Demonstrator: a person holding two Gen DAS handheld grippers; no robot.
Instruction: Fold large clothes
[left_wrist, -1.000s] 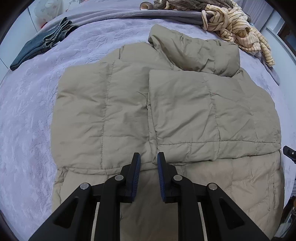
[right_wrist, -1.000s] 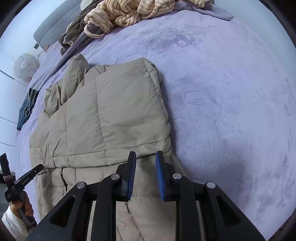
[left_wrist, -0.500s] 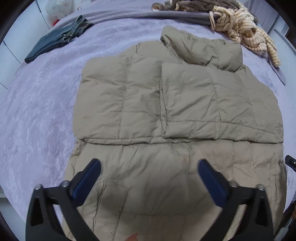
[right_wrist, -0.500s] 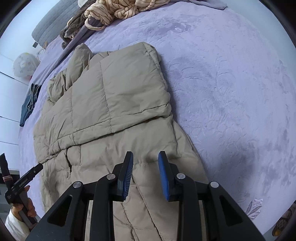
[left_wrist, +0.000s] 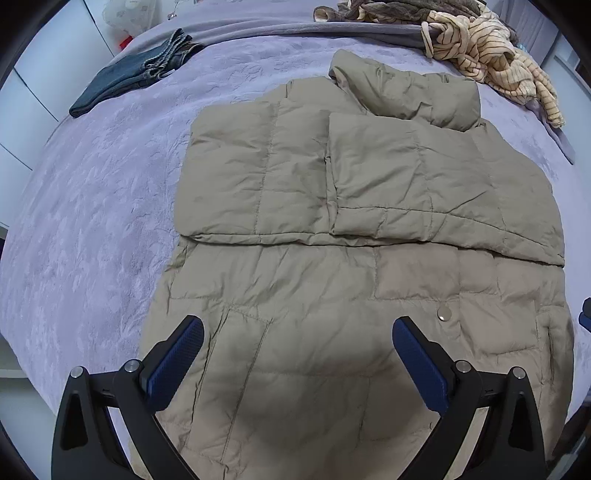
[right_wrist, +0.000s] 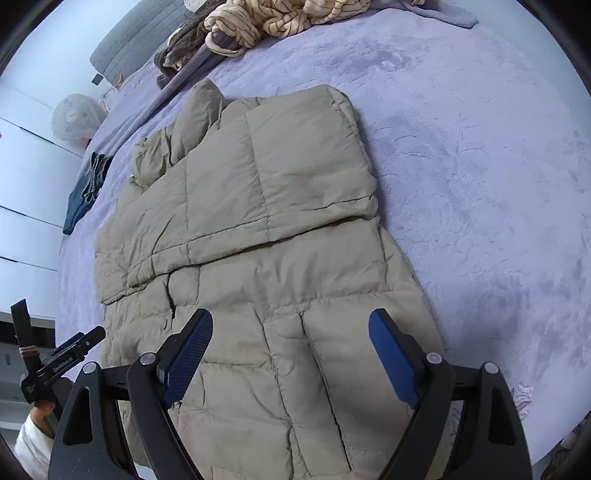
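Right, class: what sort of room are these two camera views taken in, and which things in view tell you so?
Most likely a bedroom. The jacket lies on a wide bed with a lilac cover, a padded headboard stands at the far end, and more clothes are heaped there.

Lavender-covered bed (left_wrist: 92, 206), white cupboard doors (right_wrist: 26, 206) beside it.

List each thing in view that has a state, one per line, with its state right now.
Beige puffer jacket: flat on the bed, both sleeves folded across the chest, lower half unfolded.
Jeans: folded, lying apart from the jacket.
Striped garment: crumpled, unfolded.
Left gripper: open above the jacket, holding nothing.
Right gripper: jaws opening, nothing between the pads.
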